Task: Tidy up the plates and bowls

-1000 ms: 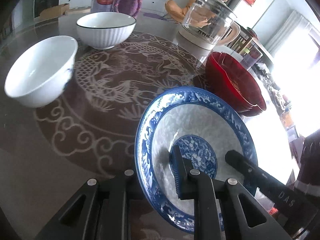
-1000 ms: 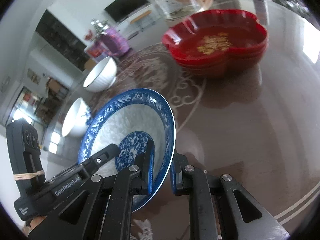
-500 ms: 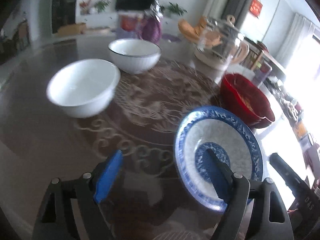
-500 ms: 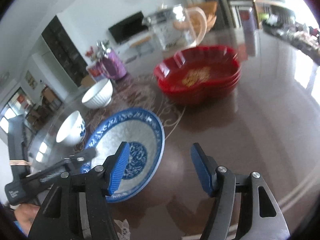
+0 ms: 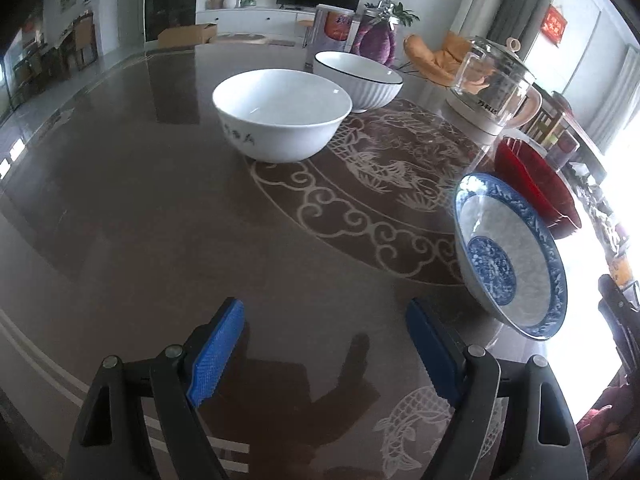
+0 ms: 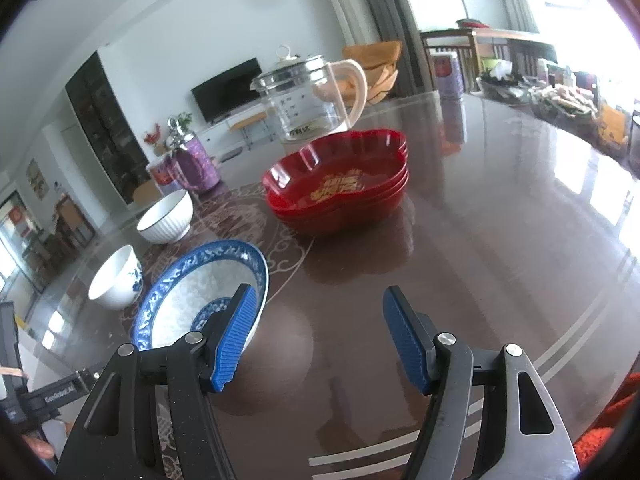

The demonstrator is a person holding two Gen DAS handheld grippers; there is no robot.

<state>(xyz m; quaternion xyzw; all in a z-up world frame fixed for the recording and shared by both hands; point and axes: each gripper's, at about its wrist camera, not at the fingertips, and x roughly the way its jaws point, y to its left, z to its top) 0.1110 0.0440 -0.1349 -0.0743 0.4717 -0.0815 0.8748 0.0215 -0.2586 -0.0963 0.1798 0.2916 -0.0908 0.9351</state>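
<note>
Left wrist view shows two round white bowls point(image 5: 282, 114), one blue-and-white patterned dish point(image 5: 516, 256) and one stack of red plates point(image 5: 536, 184) on the brown table point(image 5: 140, 220). Both the left gripper point(image 5: 326, 350) and right gripper point(image 6: 316, 336) stand wide apart, holding nothing. The dish sits just left of the right gripper.

Both wrist views share the blue plate point(image 5: 516, 256).

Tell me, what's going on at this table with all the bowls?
A person holding a gripper in each hand is tidying dishes. Both the left gripper and right gripper are open and empty. The blue-patterned plate sits on the table beside stacked red bowls; two white bowls stand farther off.
</note>
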